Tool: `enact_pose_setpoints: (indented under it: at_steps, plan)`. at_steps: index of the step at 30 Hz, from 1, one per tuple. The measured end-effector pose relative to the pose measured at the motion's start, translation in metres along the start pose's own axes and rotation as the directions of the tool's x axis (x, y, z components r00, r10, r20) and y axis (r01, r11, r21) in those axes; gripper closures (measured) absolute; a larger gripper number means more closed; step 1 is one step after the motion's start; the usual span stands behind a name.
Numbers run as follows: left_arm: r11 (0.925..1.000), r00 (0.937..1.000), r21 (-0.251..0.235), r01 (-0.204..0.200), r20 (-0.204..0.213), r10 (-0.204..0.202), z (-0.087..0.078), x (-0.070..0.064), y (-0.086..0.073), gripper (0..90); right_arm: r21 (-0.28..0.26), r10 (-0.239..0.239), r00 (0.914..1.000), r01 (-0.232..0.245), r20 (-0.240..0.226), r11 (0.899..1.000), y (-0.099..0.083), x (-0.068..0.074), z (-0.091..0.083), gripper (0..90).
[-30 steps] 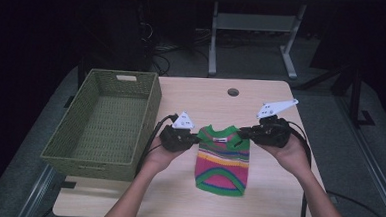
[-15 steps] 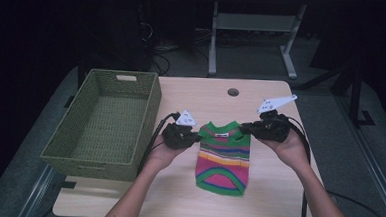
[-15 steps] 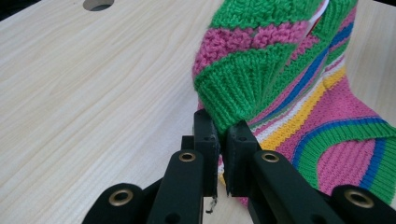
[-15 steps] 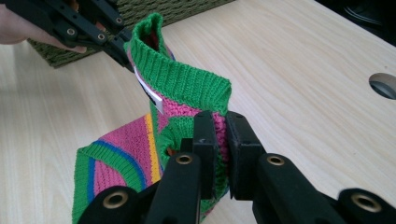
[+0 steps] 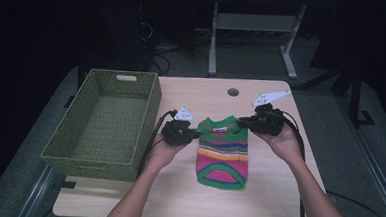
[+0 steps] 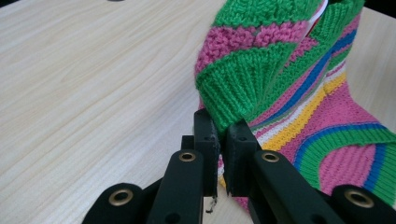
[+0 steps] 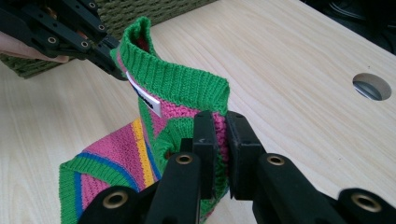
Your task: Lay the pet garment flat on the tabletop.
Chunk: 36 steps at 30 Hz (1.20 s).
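A small knitted sweater (image 5: 222, 152) with green, pink, yellow and blue stripes hangs by its shoulders, its hem resting on the table. My left gripper (image 5: 195, 133) is shut on the sweater's left shoulder; the green ribbed sweater (image 6: 243, 84) edge is pinched between its jaws. My right gripper (image 5: 241, 122) is shut on the right shoulder, where the sweater (image 7: 182, 88) collar stands up with a white label. The left gripper (image 7: 107, 53) also appears far off in the right gripper view.
A green woven basket (image 5: 74, 142) stands empty at the table's left, close to my left hand. The wooden table (image 5: 202, 94) has a round cable hole (image 5: 233, 92) near the back. A desk frame and cables lie on the dark floor beyond.
Both grippers have lifted the sweater's shoulders slightly and carried it a little away from me; the sweater's top is now raised off the table.
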<state>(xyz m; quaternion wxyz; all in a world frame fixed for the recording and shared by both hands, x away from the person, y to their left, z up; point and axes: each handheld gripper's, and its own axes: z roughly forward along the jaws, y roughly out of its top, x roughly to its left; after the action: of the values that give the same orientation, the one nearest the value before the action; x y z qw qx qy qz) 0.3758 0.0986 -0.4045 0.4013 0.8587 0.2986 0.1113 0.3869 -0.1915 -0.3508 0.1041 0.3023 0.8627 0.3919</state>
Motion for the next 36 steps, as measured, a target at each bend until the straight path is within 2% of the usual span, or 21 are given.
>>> enact_pose_setpoints:
  at_steps: [8,16,21,22,23,25,26,28,33,36]
  plan:
    - [0.9997,0.9996,0.007,0.023,-0.014,-0.023,0.007,0.002,0.000,85.1,0.005,0.016,0.9998,-0.016,0.013,1.000,-0.002,-0.006,0.005,82.6]
    - [0.9998,0.9997,0.018,0.008,-0.023,-0.008,0.009,0.001,0.000,85.0,0.006,0.028,0.9994,-0.029,0.019,1.000,-0.003,-0.010,0.008,82.2]
    - [0.9997,0.9993,0.023,0.012,-0.035,-0.011,0.010,0.001,0.001,84.0,0.003,0.036,0.9990,-0.036,0.026,0.999,-0.004,-0.012,0.010,81.7]
    - [0.9993,0.9986,0.033,0.016,-0.051,-0.015,0.011,0.002,0.001,80.6,0.003,0.035,0.9990,-0.035,0.029,0.999,-0.004,-0.013,0.011,80.5]
    - [0.9986,0.9969,0.043,0.031,-0.074,-0.028,0.012,0.004,0.002,72.8,0.004,0.039,0.9985,-0.039,0.039,0.999,-0.004,-0.014,0.013,75.7]
    - [0.9975,0.9963,0.048,0.052,-0.071,-0.049,0.012,0.007,0.001,69.5,-0.014,0.065,0.9944,-0.064,0.083,0.998,-0.004,-0.019,0.016,58.6]
    - [0.9973,0.9956,0.048,0.056,-0.077,-0.052,0.011,0.008,0.001,68.4,-0.030,0.082,0.9922,-0.080,0.094,0.996,-0.004,-0.022,0.017,57.8]
    - [0.9973,0.9953,0.045,0.058,-0.080,-0.054,0.010,0.010,0.001,66.5,-0.048,0.106,0.9907,-0.102,0.086,0.994,-0.006,-0.029,0.018,55.9]
    - [0.9966,0.9951,0.043,0.070,-0.073,-0.067,0.009,0.009,-0.002,65.8,-0.011,0.152,0.9848,-0.152,0.083,0.988,-0.018,-0.040,0.022,54.2]
    - [0.9968,0.9961,0.054,0.059,-0.069,-0.055,0.010,0.007,-0.003,65.6,0.003,0.181,0.9814,-0.182,0.065,0.983,-0.028,-0.044,0.023,53.7]
